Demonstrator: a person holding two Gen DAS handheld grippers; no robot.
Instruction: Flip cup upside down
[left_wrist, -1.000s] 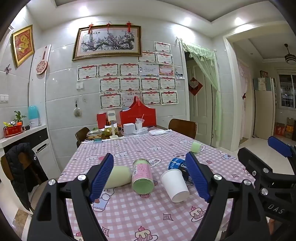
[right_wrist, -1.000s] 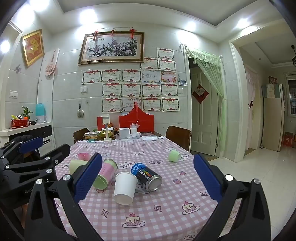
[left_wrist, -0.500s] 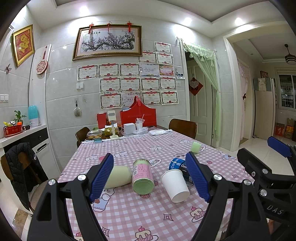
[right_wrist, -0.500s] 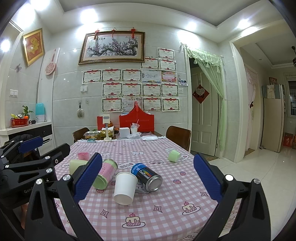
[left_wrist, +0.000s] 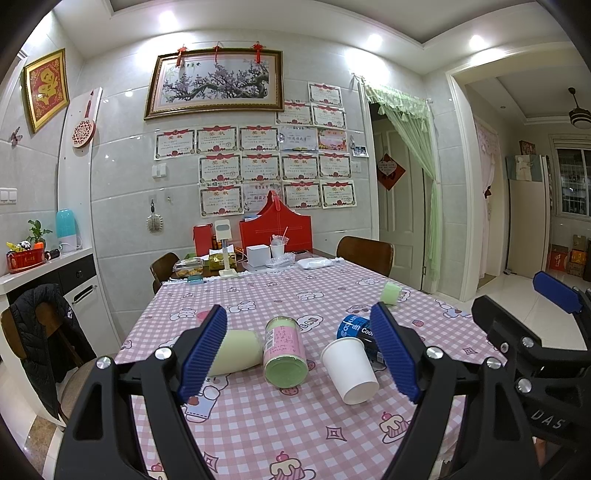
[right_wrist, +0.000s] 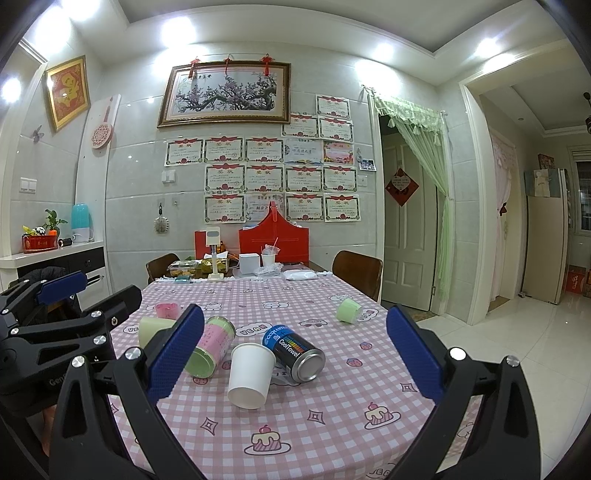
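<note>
**Cup on its side, both claws clear**

While both claws sit spread above the bench (right_wrist: 332, 424), the white cup (right_wrist: 249, 374) lies tipped, mouth toward the cameras, touching the blue can (right_wrist: 295, 350) at its 2 o'clock. Left claw (left_wrist: 301, 354) and right claw (right_wrist: 295, 354) hold nothing.

White paper cup (left_wrist: 350, 369) (right_wrist: 249, 374), on its side, mouth toward camera

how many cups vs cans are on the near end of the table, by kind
paper cups: 1, white cup
plastic cups: 3, cream cup, pink cup, green cup
cans: 2, pink-green can, blue can
total: 6
</note>
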